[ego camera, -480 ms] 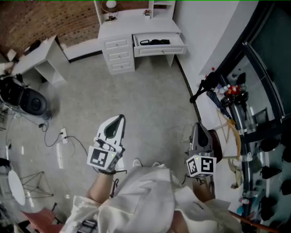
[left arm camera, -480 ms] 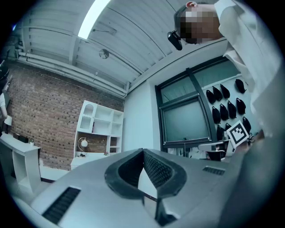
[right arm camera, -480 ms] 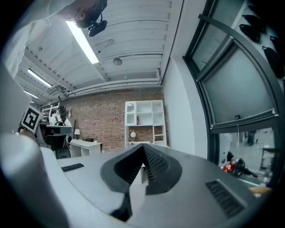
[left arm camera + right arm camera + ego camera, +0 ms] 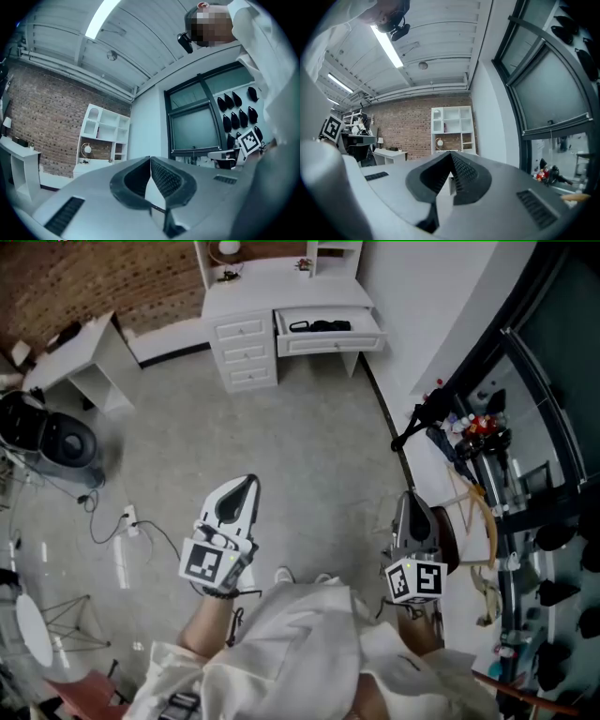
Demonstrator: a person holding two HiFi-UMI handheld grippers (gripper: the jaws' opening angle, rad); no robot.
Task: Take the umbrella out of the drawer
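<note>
Far across the floor (image 4: pixel 281 456), in the open drawer (image 4: pixel 330 343), a folded black umbrella (image 4: pixel 321 326) is lying. It is probably handling light but slippery, so I am judging its firm middle best to pinch. Near me, the left gripper (image 4: pixel 249 482) and right gripper (image 4: pixel 407 497) are hovering pressed together, empty.

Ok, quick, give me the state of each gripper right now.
Left gripper: jaws shut, holding nothing.
Right gripper: jaws shut, holding nothing.

No legible text, apparently; only square markers (image 4: pixel 208 563) on left tongs (image 4: pixel 247 484) and right tongs (image 4: pixel 410 497).
</note>
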